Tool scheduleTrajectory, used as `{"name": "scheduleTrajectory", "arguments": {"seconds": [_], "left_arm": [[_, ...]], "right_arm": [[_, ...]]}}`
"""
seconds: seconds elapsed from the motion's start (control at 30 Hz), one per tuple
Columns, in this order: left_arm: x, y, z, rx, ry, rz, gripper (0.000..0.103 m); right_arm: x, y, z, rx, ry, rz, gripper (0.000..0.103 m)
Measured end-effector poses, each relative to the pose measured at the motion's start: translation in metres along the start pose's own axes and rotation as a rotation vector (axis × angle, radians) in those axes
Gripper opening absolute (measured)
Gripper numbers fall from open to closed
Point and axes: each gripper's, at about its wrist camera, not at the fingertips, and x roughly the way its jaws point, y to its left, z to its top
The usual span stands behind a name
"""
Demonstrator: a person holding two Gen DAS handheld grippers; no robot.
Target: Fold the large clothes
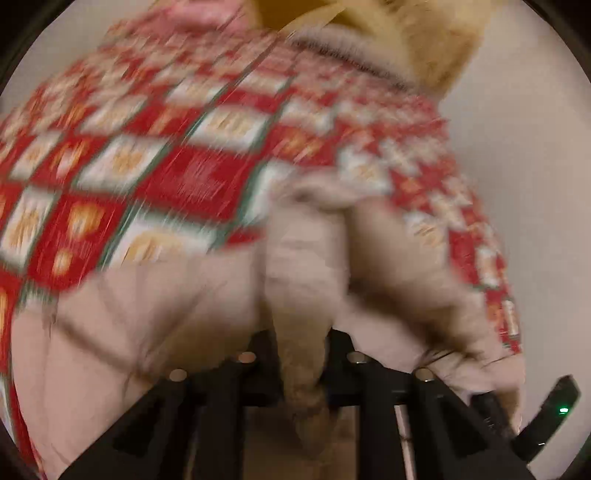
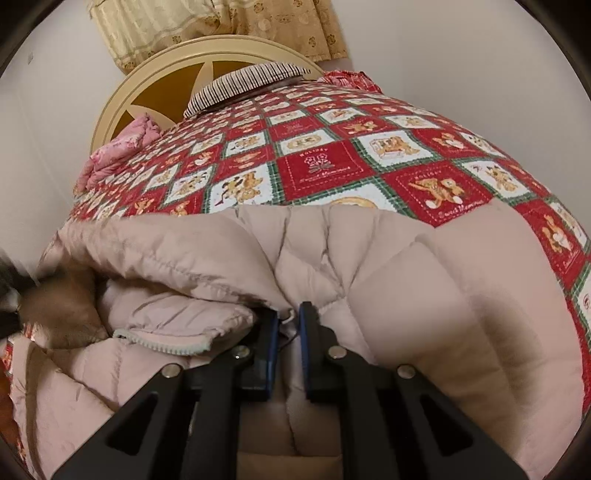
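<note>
A pale pink quilted puffer jacket (image 2: pixel 406 258) lies bunched on a bed. My right gripper (image 2: pixel 288 325) is shut on a fold of it, with a thin cord caught between the blue pads. A zipper edge (image 2: pixel 159 343) lies just left of the fingers. The left wrist view is blurred. There the jacket (image 1: pixel 166 314) fills the lower half, and a bunched tan strip of it hangs down between the fingers of my left gripper (image 1: pixel 301 343), which is shut on it; the fabric hides the fingertips. Brown fur trim (image 2: pixel 66 314) shows at the left edge of the right wrist view.
The bed has a red patchwork quilt (image 2: pixel 332 162) with teddy bear squares. At its head stand a round cream headboard (image 2: pixel 147 81), a striped pillow (image 2: pixel 240 83) and a pink bundle (image 2: pixel 118 147). A yellow curtain (image 2: pixel 221 22) hangs behind. White walls flank the bed.
</note>
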Motion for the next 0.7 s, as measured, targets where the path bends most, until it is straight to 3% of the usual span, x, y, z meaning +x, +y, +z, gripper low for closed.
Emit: {"name": "scheduleTrajectory", "arguments": {"seconds": [0.07, 0.23, 0.4, 0.5, 0.53, 0.6, 0.67, 0.7], "left_arm": [[-0.011, 0.020, -0.007, -0.065, -0.049, -0.043, 0.013], [-0.013, 0.038, -0.060, -0.019, -0.211, -0.044, 0.014], [-0.009, 0.050, -0.056, -0.076, -0.230, -0.110, 0.014], [-0.008, 0.056, -0.056, -0.098, -0.235, -0.149, 0.014], [-0.009, 0.056, -0.058, -0.100, -0.236, -0.153, 0.014], [-0.009, 0.055, -0.058, -0.100, -0.238, -0.155, 0.014], [-0.010, 0.054, -0.060, -0.097, -0.240, -0.151, 0.014], [-0.010, 0.054, -0.059, -0.096, -0.241, -0.151, 0.014]], "right_arm": [[0.001, -0.002, 0.001, 0.010, 0.001, 0.008, 0.010], [0.001, -0.005, 0.001, 0.026, -0.002, 0.019, 0.010], [0.001, -0.002, 0.002, 0.015, 0.006, 0.012, 0.014], [-0.016, -0.007, 0.005, 0.052, 0.013, 0.051, 0.022], [-0.032, -0.013, 0.006, 0.085, -0.034, 0.048, 0.029], [-0.075, -0.024, 0.008, 0.151, -0.202, 0.000, 0.054], [-0.111, -0.023, 0.011, 0.175, -0.360, -0.036, 0.055], [-0.119, -0.013, 0.020, 0.141, -0.385, -0.022, 0.055]]}}
